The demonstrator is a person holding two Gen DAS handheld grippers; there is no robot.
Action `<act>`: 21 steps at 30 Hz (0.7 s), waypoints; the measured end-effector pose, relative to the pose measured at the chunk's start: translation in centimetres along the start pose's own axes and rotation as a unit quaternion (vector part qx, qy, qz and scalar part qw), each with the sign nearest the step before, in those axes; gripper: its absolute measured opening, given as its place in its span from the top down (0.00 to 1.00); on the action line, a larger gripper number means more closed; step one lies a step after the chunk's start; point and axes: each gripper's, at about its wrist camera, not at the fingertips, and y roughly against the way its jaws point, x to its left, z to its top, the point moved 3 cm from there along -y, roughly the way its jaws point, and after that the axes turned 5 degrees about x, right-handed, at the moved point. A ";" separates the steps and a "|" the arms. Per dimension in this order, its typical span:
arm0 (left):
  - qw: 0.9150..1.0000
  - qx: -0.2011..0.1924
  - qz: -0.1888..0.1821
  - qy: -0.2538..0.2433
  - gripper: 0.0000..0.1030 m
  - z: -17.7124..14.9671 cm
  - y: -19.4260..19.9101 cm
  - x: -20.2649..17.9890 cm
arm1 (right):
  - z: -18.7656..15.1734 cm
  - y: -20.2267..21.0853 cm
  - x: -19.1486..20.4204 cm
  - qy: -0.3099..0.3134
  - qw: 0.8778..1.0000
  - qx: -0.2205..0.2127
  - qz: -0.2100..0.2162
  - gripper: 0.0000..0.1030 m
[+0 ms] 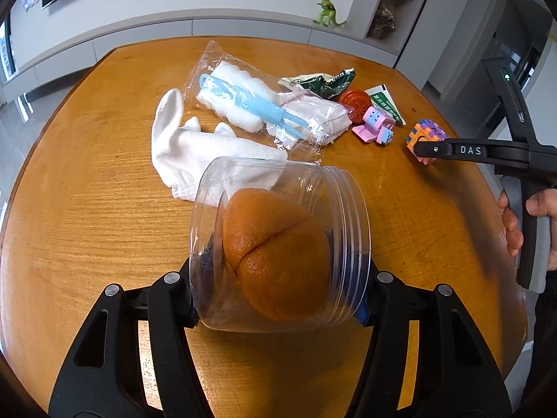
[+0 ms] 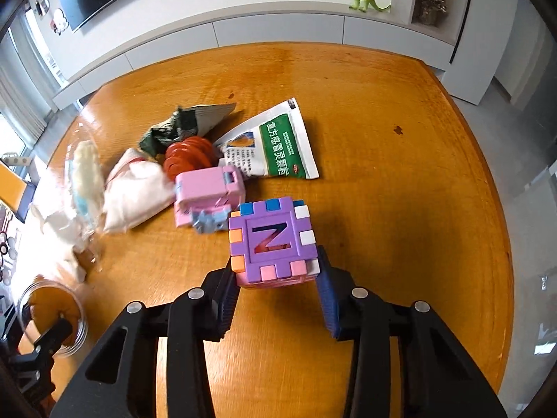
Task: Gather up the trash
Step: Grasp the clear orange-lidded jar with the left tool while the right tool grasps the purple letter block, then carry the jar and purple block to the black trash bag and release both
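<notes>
Clear plastic was held between the pads of the left gripper (image 1: 278, 299): one jar (image 1: 278, 244), lying on its side above the table (image 1: 87, 226), its threaded mouth turned to the right, the pads pressed on its base and mouth ends. One piece of orange peel (image 1: 275, 257) was seen inside the jar. The right gripper (image 2: 276, 296) was seen part open, its two blue-padded fingers set on either side of one cube (image 2: 273, 240), a block of coloured interlocking tiles with a purple face cut with the letter Z; whether the pads touched it could not be told. In the left view the cube (image 1: 423, 139) was seen at the tip of the right gripper (image 1: 426, 149), near the table's right edge.

Just beyond the cube one pink toy (image 2: 209, 191) was found, and behind it one red ridged cap (image 2: 188, 158). Two wrappers were counted: one flat green-and-white sachet (image 2: 278, 142) with printed text, and one crumpled dark green packet (image 2: 184, 122). To the left lay one clear bag (image 1: 250, 97) holding one blue handle and white pads, and one white cloth (image 1: 195, 153) beside it. One green dinosaur (image 1: 327, 8) stood on the cabinet behind the table.
</notes>
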 end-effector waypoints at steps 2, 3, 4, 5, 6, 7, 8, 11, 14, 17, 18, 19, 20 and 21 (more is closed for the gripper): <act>1.000 -0.007 -0.003 0.001 0.42 -0.2 0.6 -0.4 | -0.6 0.8 0.2 0.003 1.000 -0.003 -0.001 0.59; 1.000 -0.011 -0.004 0.000 0.42 -0.3 1.0 -0.7 | -1.3 1.4 0.3 0.006 1.000 -0.004 0.002 0.59; 1.000 -0.013 -0.005 -0.001 0.42 -0.3 1.3 -1.0 | -1.7 1.8 0.4 0.008 1.000 -0.005 0.002 0.59; 1.000 -0.015 -0.007 -0.003 0.42 -0.3 1.6 -1.3 | -2.3 2.3 0.4 0.010 1.000 -0.007 0.002 0.59; 1.000 -0.017 -0.009 -0.007 0.42 -0.4 1.9 -1.8 | -2.8 2.7 0.3 0.010 1.000 -0.009 0.002 0.59; 1.000 -0.019 -0.011 -0.010 0.42 -0.4 2.2 -2.2 | -3.2 3.0 0.2 0.010 1.000 -0.010 0.004 0.59; 1.000 -0.022 -0.014 -0.015 0.42 -0.5 2.6 -2.8 | -3.7 3.5 0.1 0.010 1.000 -0.011 0.004 0.59; 0.999 -0.027 -0.021 -0.026 0.42 -0.7 3.5 -4.1 | -5.6 4.8 -0.6 0.004 1.000 -0.016 0.004 0.59; 0.998 -0.034 -0.031 -0.041 0.42 -1.0 4.5 -5.8 | -7.2 6.0 -1.5 -0.003 1.000 -0.019 0.000 0.59; 0.997 -0.038 -0.039 -0.053 0.42 -1.3 5.1 -7.3 | -9.0 7.3 -2.5 -0.015 1.000 -0.027 -0.002 0.59; 0.997 -0.038 -0.043 -0.058 0.42 -1.4 5.3 -7.9 | -9.7 7.7 -2.7 -0.018 0.999 -0.029 -0.002 0.59; 0.996 -0.038 -0.045 -0.064 0.42 -1.6 5.5 -8.5 | -10.2 8.1 -3.0 -0.021 0.999 -0.030 -0.002 0.59; 0.996 -0.038 -0.048 -0.069 0.42 -1.7 5.6 -9.1 | -10.9 8.6 -3.4 -0.024 0.999 -0.031 -0.003 0.59; 0.995 -0.038 -0.050 -0.073 0.42 -1.9 5.6 -9.8 | -11.3 9.0 -3.6 -0.026 0.999 -0.033 -0.003 0.59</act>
